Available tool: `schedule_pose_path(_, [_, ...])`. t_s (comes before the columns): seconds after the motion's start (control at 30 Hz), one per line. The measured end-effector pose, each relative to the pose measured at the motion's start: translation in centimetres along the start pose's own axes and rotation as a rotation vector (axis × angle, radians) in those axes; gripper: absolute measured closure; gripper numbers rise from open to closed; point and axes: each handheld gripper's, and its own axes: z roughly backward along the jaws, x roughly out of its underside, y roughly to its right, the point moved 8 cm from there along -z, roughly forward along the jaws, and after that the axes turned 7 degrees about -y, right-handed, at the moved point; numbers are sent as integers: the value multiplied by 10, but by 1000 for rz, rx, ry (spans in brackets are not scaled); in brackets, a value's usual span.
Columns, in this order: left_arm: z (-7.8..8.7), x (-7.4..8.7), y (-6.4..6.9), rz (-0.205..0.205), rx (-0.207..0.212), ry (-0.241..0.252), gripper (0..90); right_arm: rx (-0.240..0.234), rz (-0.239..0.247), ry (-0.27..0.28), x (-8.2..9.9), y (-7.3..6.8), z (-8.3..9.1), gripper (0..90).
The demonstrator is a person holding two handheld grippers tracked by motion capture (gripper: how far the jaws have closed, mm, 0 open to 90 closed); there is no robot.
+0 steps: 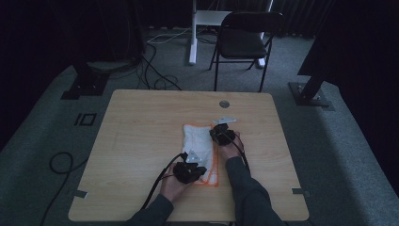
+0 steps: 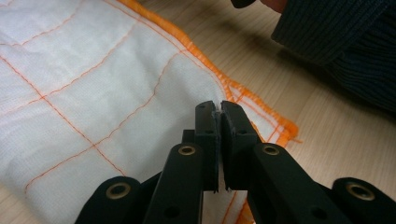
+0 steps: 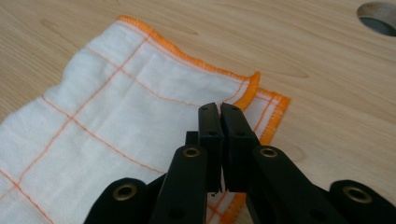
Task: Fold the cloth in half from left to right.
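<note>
Cloth point(image 1: 201, 153): white, orange hem, folded, flat on counter point(image 1: 141, 141) right of centre. Left gripper point(image 2: 219, 109): jaws clenched on near right corner. Right gripper point(image 3: 219, 112): jaws clenched on far right corner. Step, by judgement: both corners gripped for fold. Next: lift both together, carry across to opposite edge, keeping hem taut.

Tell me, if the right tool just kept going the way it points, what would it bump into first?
Probably nothing new: the right tool is already shut on the white cloth near its orange-edged corner, with the wooden table right beneath.
</note>
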Motion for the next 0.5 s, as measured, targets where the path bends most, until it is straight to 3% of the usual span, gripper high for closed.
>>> schedule_pose_path(0.3, [-7, -3, 8, -1, 27, -5, 852, 18, 1, -12, 5, 7, 4, 876])
schedule_pose_path(0.33, [-8, -3, 11, 0, 63, -2, 826, 17, 1, -13, 5, 8, 4, 863])
schedule_pose_path(0.37, [-8, -3, 12, 0, 72, -1, 770, 25, 1, -15, 6, 10, 4, 820])
schedule_pose_path(0.5, [-11, 0, 14, -10, 68, -15, 758, 26, -19, -20, 8, 14, 5, 778])
